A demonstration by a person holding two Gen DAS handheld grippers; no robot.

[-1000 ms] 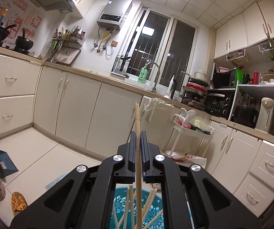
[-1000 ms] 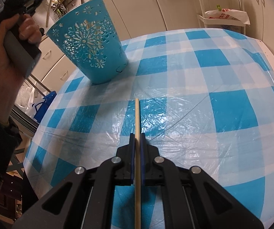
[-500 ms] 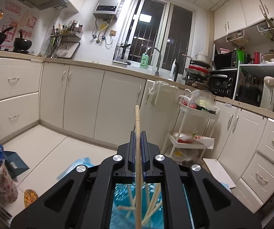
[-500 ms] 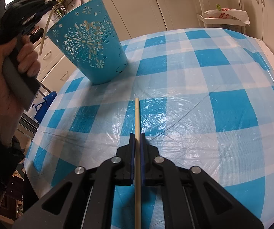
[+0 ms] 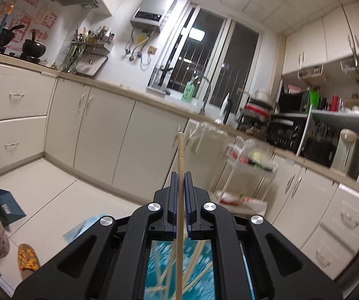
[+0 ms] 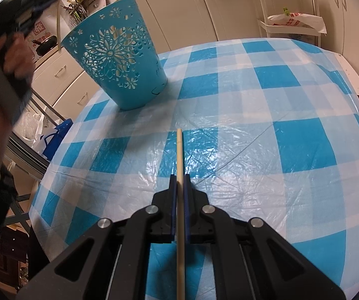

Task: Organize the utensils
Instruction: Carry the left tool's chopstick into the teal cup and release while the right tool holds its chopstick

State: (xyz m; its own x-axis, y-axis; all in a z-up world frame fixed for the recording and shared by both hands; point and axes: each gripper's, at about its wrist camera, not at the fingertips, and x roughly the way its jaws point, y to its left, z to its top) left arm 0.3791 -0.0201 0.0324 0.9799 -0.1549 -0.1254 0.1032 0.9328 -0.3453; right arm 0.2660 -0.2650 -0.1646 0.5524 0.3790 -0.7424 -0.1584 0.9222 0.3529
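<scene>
Overhead, the left tongs (image 5: 179, 183) grip a chopstick (image 5: 180, 155) above the blue basket (image 6: 115, 62), while the right tongs (image 6: 179, 187) clamp another chopstick (image 6: 179, 150) over the checked tabletop (image 6: 267, 125); no writing is readable.

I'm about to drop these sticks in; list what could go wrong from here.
1. The left tool grips its chopstick upright over the blue basket; several chopsticks already cross inside, so this one may catch on them and tip out.
2. The basket is narrow at the base and stands near the table edge; a knock could topple it.
3. The right tool holds its chopstick low over the plastic cover; its tip might snag.
</scene>
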